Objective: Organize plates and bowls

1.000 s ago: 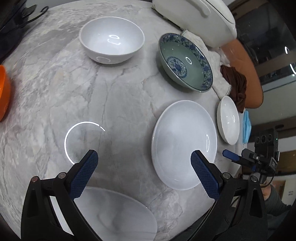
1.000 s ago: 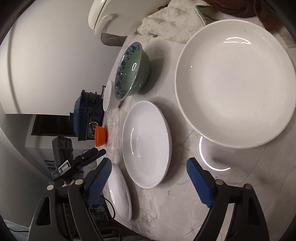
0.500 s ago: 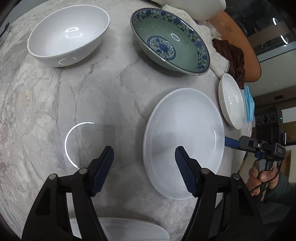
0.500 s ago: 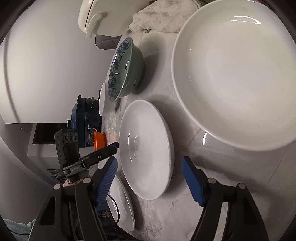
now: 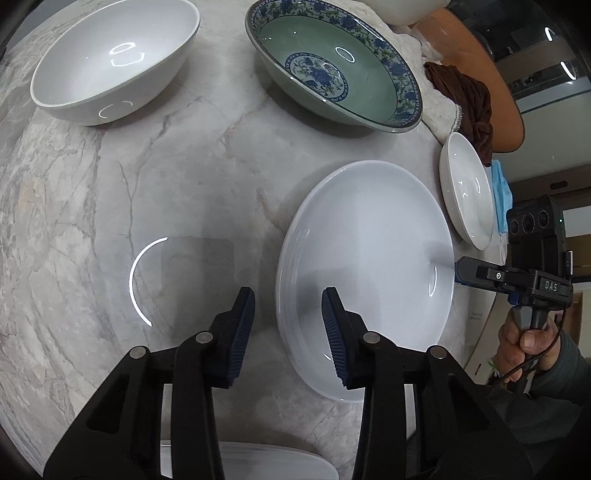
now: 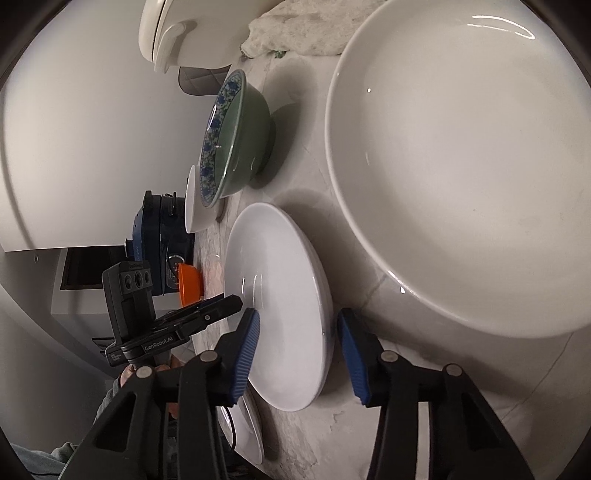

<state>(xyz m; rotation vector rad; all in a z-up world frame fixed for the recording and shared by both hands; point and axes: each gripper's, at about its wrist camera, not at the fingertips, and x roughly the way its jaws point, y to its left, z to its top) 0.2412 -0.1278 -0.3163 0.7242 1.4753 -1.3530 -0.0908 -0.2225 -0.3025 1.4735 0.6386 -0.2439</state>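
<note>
A white plate (image 5: pixel 369 273) lies on the marble table (image 5: pixel 110 206). My left gripper (image 5: pixel 288 314) is open, its jaws straddling the plate's near left rim. My right gripper (image 6: pixel 297 332) is open, its jaws on either side of the same plate's (image 6: pixel 280 295) opposite rim; it also shows in the left wrist view (image 5: pixel 480 273). A white bowl (image 5: pixel 114 62) and a green bowl with blue pattern (image 5: pixel 332 62) stand at the back. A larger white plate (image 6: pixel 461 158) lies close to the right gripper, small in the left view (image 5: pixel 467 188).
Another white plate (image 5: pixel 258 461) lies at the table's near edge. A white cloth (image 6: pixel 295 33) and a cream lidded pot (image 6: pixel 199 29) sit behind the green bowl (image 6: pixel 236 136). A brown cloth (image 5: pixel 465 96), an orange cup (image 6: pixel 190 284) and a dark appliance (image 6: pixel 162 229) are nearby.
Both grippers moved in on the middle white plate from opposite sides and narrowed their jaws around its rim. The left camera came lower and closer to the bowls.
</note>
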